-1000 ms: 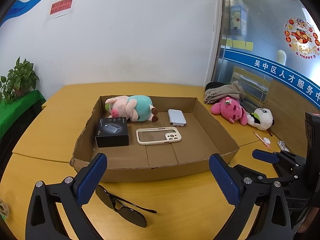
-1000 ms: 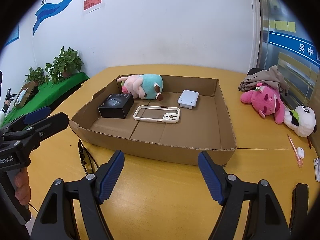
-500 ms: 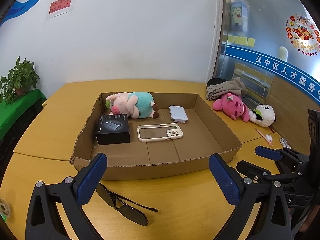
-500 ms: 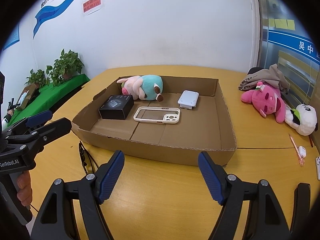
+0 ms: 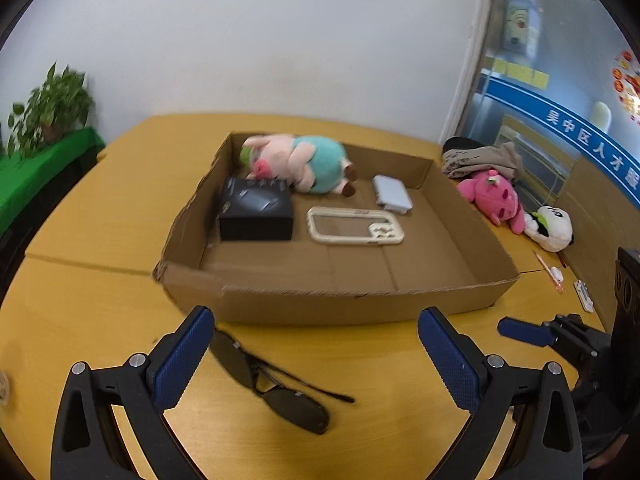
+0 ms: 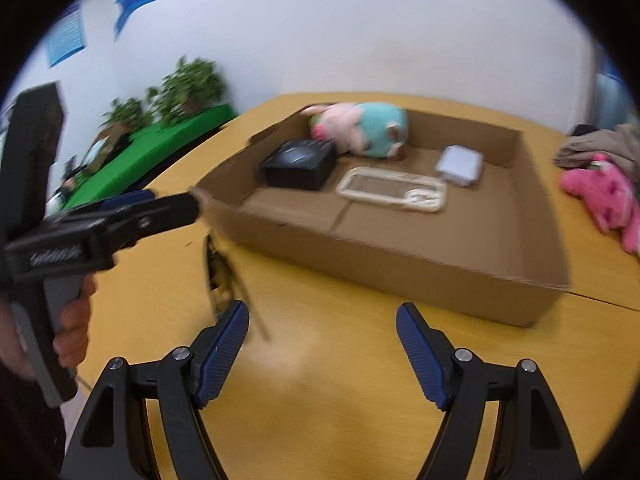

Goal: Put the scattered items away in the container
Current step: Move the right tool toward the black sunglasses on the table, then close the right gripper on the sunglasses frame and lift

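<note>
A shallow cardboard box (image 5: pixel 332 304) sits on the yellow table and shows in the right wrist view too (image 6: pixel 420 276). It holds a pig plush (image 5: pixel 304 164), a black box (image 5: pixel 256 208), a cream phone case (image 5: pixel 354 226) and a small grey device (image 5: pixel 392 194). Black sunglasses (image 5: pixel 276 384) lie on the table in front of the box, between my left gripper's open jaws (image 5: pixel 316 356). My right gripper (image 6: pixel 322 344) is open and empty, with the sunglasses (image 6: pixel 224 276) just left of it.
A pink plush (image 5: pixel 496 196), a panda plush (image 5: pixel 554 226), a bundle of clothes (image 5: pixel 484 156) and small pens (image 5: pixel 550 272) lie on the table right of the box. Potted plants (image 6: pixel 188 88) stand on a green surface to the left.
Both grippers have tilted down and moved closer to the table. The sunglasses now sit more centrally between my left jaws. The right view swung left and is blurred by motion.
</note>
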`<action>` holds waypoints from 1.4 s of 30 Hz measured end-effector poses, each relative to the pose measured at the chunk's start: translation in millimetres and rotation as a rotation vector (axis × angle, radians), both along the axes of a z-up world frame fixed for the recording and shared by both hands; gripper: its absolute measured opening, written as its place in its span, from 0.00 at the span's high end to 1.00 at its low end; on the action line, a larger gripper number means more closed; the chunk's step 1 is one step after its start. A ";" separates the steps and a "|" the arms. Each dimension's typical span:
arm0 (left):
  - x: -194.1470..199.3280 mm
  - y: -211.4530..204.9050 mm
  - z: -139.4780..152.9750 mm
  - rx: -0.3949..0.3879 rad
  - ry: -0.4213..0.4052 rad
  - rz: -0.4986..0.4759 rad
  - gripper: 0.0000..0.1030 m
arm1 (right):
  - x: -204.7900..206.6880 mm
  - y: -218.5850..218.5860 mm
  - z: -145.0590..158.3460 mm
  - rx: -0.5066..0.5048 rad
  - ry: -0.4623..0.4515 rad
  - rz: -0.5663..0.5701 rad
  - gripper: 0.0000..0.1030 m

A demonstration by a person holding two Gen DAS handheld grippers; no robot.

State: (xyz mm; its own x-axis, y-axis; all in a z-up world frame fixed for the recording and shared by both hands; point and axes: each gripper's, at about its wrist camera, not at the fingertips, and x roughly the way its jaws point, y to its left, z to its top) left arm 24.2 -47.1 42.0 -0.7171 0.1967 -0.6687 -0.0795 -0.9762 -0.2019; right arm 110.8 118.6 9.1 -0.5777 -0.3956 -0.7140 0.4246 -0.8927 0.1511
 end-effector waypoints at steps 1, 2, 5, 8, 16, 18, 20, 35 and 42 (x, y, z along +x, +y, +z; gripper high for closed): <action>-1.6 -6.1 -6.5 0.012 -0.023 0.014 0.00 | -0.9 -8.5 -5.4 -0.006 -0.017 0.041 0.26; -3.5 -13.9 -15.3 0.028 -0.058 0.034 0.00 | -1.9 -17.8 -10.5 -0.006 -0.031 0.081 0.26; -8.4 -30.6 -35.4 0.069 -0.137 0.075 0.00 | -3.6 -46.3 -24.0 0.006 -0.060 0.188 0.26; -12.9 -44.4 -51.4 0.106 -0.195 0.102 0.00 | -7.7 -70.5 -33.6 0.009 -0.074 0.263 0.26; -25.6 -58.6 -71.7 0.142 -0.262 0.123 0.00 | -41.2 -112.5 -61.6 0.059 -0.150 0.349 0.26; -25.5 -59.0 -74.6 0.149 -0.269 0.120 0.00 | -47.4 -119.5 -73.8 0.088 -0.182 0.344 0.30; -24.5 -61.0 -74.4 0.155 -0.263 0.120 0.00 | -47.1 -121.8 -81.6 0.107 -0.192 0.333 0.41; -26.8 -59.5 -89.8 0.152 -0.300 0.141 0.01 | -17.1 -121.4 -83.9 0.192 -0.111 0.213 0.77; -36.7 -38.3 -98.8 0.138 -0.344 0.088 0.13 | 4.9 -136.9 -84.6 0.303 -0.010 0.190 0.77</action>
State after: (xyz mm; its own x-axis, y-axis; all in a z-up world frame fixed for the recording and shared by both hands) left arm -12.4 -85.4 -56.8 -0.4734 0.2492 -0.8448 0.0993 -0.9379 -0.3323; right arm 115.7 -18.3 -75.5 -0.5063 -0.2644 -0.8208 0.5870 -0.8030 -0.1034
